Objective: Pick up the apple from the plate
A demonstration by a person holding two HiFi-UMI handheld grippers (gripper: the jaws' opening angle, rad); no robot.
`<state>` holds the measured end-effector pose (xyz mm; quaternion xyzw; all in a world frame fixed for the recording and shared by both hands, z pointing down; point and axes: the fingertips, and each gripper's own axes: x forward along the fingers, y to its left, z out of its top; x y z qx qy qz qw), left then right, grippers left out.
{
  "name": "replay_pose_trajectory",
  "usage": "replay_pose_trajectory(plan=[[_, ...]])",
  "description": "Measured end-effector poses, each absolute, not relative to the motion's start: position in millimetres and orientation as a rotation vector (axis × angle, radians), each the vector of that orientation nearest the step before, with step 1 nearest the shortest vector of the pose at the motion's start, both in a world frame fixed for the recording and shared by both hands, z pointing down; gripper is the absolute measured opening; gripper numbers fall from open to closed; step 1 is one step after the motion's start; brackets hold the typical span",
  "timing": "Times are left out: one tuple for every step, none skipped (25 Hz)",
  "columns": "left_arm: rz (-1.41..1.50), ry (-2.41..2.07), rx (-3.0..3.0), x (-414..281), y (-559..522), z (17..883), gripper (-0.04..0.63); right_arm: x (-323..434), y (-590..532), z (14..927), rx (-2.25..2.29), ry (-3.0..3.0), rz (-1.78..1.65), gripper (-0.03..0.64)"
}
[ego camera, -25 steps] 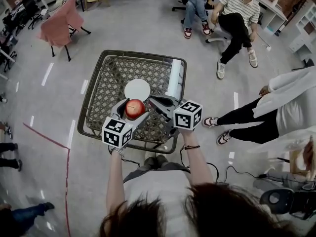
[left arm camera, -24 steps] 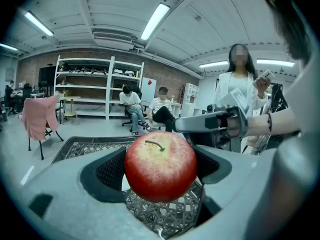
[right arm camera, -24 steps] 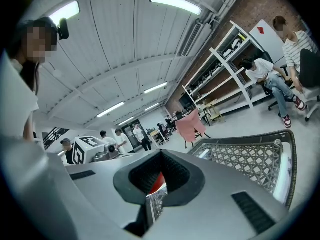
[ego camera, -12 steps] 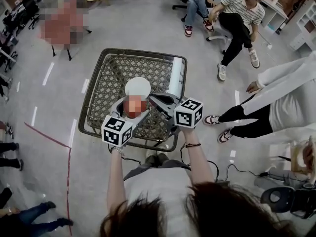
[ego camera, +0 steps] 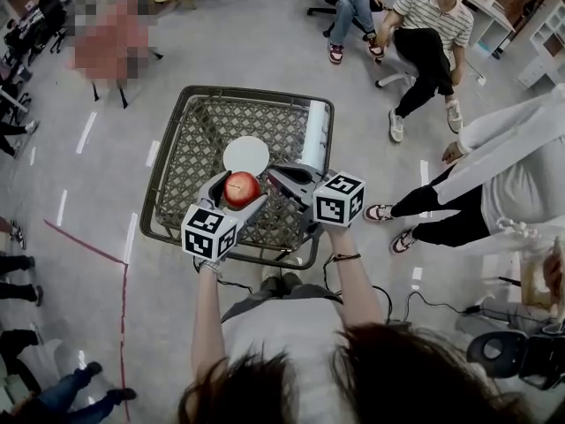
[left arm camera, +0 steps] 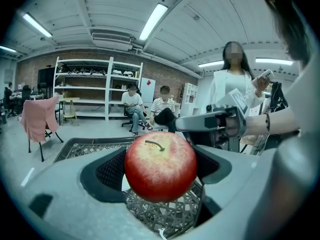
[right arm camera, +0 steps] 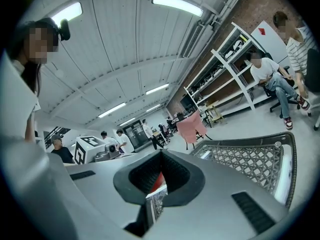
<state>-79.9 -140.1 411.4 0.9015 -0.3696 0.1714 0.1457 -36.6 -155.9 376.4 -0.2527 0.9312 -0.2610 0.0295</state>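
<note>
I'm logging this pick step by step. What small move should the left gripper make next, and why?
Probably lift slightly higher, jaws shut: the left gripper clamps the red apple, which hangs over the brown wicker basket near the round white plate.

Grey glossy floor (ego camera: 265, 51). White tape dashes (ego camera: 85, 132) at 10 o'clock and a thin red line (ego camera: 121, 307) at 8 o'clock. Pink-draped chair (left arm camera: 36, 120) at 11 o'clock. Tall white open shelving (left arm camera: 95, 91) stands against a brick wall (left arm camera: 167, 79). Arched, ribbed ceiling (left arm camera: 100, 9) overhead, with its strip lights (left arm camera: 153, 21) lit.
</note>
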Motion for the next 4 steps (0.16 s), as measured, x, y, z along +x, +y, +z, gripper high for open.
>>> replay_pose_trajectory(plan=[[0.493, -1.064, 2.596, -79.7, -139.9, 410.7, 0.416, -36.7, -155.6, 375.6, -0.777, 2.873, -0.804, 0.009], [0.493, -1.064, 2.596, -79.5, -139.9, 410.1, 0.416, -36.9, -155.5, 375.0, -0.775, 2.874, -0.803, 0.009], [0.491, -1.063, 2.597, -79.3, -140.0, 409.5, 0.416, -37.0, -155.4, 374.5, -0.773, 2.876, -0.803, 0.009], [0.490, -1.063, 2.597, -79.1, -140.2, 409.0, 0.416, -37.2, -155.4, 374.0, -0.771, 2.877, -0.801, 0.009]])
